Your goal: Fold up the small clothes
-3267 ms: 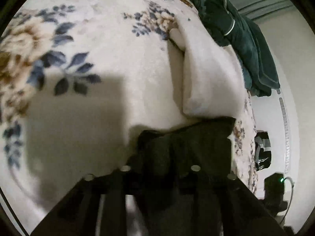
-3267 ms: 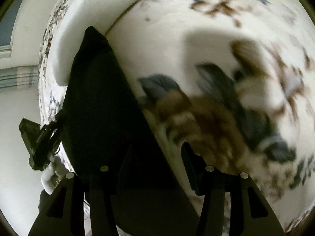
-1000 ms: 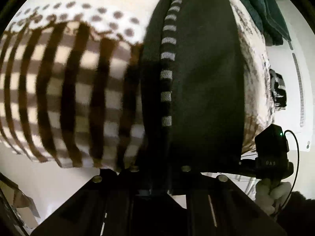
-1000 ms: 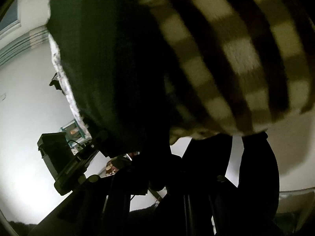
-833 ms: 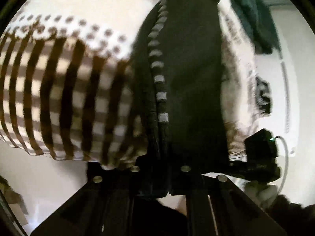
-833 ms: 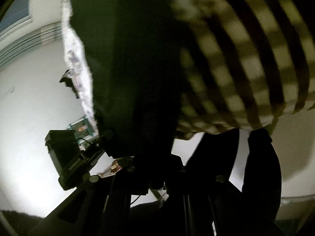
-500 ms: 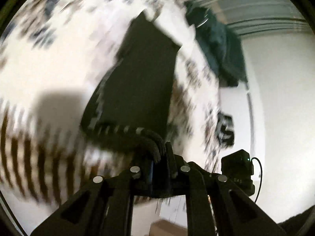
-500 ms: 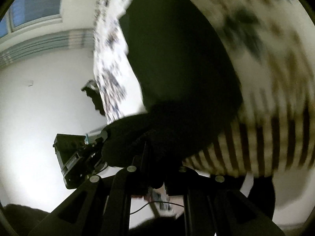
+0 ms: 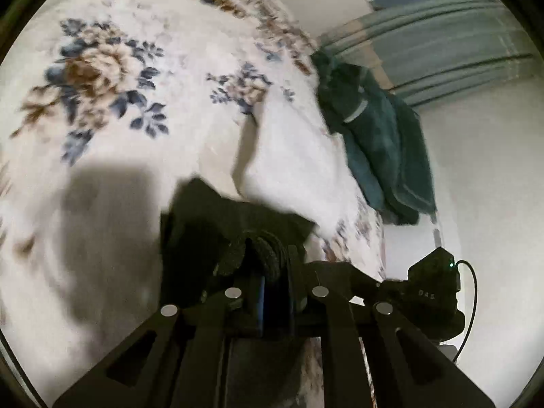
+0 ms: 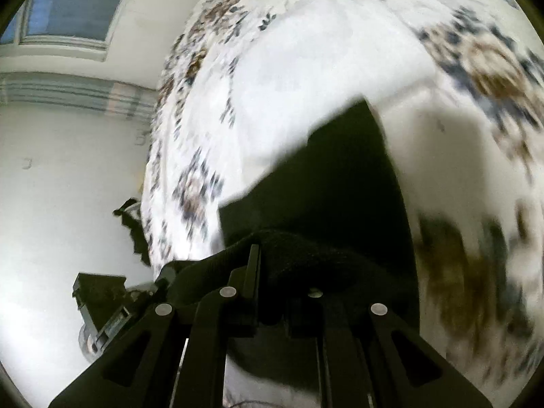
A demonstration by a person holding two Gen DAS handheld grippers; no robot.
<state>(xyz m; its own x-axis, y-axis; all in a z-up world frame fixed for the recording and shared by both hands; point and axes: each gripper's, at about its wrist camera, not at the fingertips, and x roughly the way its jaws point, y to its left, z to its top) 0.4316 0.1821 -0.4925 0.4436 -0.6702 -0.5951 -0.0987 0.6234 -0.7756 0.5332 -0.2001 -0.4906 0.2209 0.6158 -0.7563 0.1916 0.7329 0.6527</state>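
Observation:
A small black garment (image 9: 204, 217) lies on the floral bedspread (image 9: 119, 108), its near edge bunched up. My left gripper (image 9: 272, 258) is shut on that bunched edge, close over the bed. In the right wrist view the same black garment (image 10: 340, 176) spreads away from my right gripper (image 10: 272, 255), which is shut on its other near corner. The fingertips of both grippers are buried in the dark cloth. A folded white cloth (image 9: 295, 170) lies just beyond the garment.
A dark green garment (image 9: 374, 129) is heaped at the far edge of the bed. The other hand-held gripper's body (image 9: 431, 292) shows at the lower right. White walls and a window (image 10: 71, 3) surround the bed. The bed's edge (image 10: 156, 170) runs down the left.
Both grippers swung the black garment forward and down from the striped bed edge onto the floral top, folding its near edge over. Both have stayed shut on it.

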